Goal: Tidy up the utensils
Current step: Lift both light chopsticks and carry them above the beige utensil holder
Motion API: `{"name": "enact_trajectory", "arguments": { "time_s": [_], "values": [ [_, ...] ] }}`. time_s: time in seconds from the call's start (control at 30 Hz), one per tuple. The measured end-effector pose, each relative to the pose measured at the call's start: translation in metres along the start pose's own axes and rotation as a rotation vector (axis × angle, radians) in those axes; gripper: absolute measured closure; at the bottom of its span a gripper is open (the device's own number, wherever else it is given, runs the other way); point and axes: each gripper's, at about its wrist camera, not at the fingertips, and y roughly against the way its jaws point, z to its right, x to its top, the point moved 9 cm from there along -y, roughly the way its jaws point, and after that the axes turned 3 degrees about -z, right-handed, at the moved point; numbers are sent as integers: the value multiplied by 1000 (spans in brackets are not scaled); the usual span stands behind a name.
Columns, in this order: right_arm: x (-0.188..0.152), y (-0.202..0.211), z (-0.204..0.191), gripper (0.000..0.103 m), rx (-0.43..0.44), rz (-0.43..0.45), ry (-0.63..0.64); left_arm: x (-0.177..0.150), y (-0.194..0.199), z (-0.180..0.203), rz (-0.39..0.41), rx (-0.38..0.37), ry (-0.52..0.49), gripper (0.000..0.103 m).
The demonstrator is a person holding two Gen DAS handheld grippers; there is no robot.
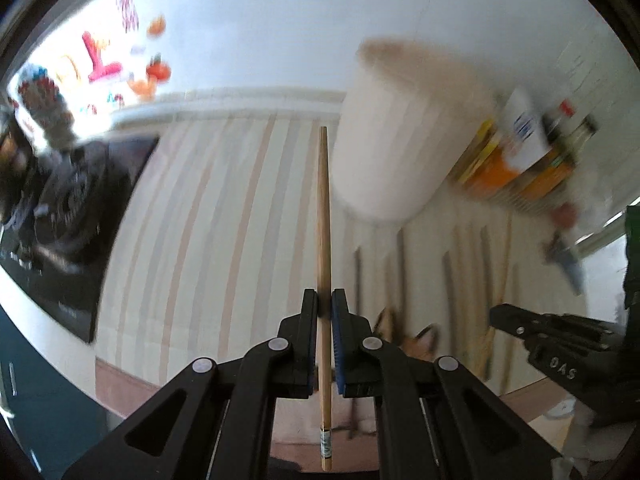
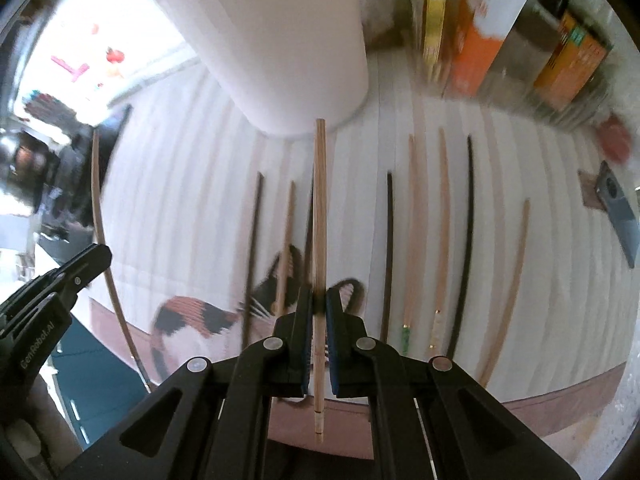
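My left gripper (image 1: pixel 324 308) is clamped on a light wooden chopstick (image 1: pixel 323 216), pinched partway along so the thin end points ahead at the white holder (image 1: pixel 384 148). My right gripper (image 2: pixel 319 306) is squeezing a second pale chopstick (image 2: pixel 319 216) the same way, its tip almost at the holder's base. I'd guess both are held lengthwise like that so they can drop straight into the cup.

More loose chopsticks (image 2: pixel 412 232), some dark and some pale, lie in a rough row on the striped mat (image 2: pixel 180 184), toward its near edge. Boxes and bottles (image 2: pixel 480 28) stand along the far right edge.

Everything's smeared by motion blur, the cup's rim is cut off in the right view, and I can't tell what's inside it.
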Motion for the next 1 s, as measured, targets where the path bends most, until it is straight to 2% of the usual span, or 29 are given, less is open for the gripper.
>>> {"name": "enact_trajectory", "arguments": {
  "time_s": [0.13,0.2,0.27,0.4,0.47,0.57,0.73,0.87,1.0],
  "values": [
    [36,56,-6,96,58,120,-8,51,48,21,137,-63,-13,99],
    [58,77,-16,96,80,181,-12,77,63,24,191,-77,-20,99],
    [86,114,-19,96,90,271,-14,110,76,27,256,-92,-16,99],
    [140,156,-21,96,62,408,-22,170,78,42,368,-55,-18,99],
    [170,168,-26,96,44,461,-39,192,77,41,399,-38,-11,98],
    [216,169,-29,96,12,519,-57,224,74,35,434,-14,15,98],
    [269,178,-28,96,-20,594,-83,264,61,25,459,5,66,98],
    [296,171,-26,96,-33,629,-92,282,42,21,447,-28,118,98],
    [310,161,-26,96,-43,676,-87,294,28,20,456,-65,158,98]
  ]
}}
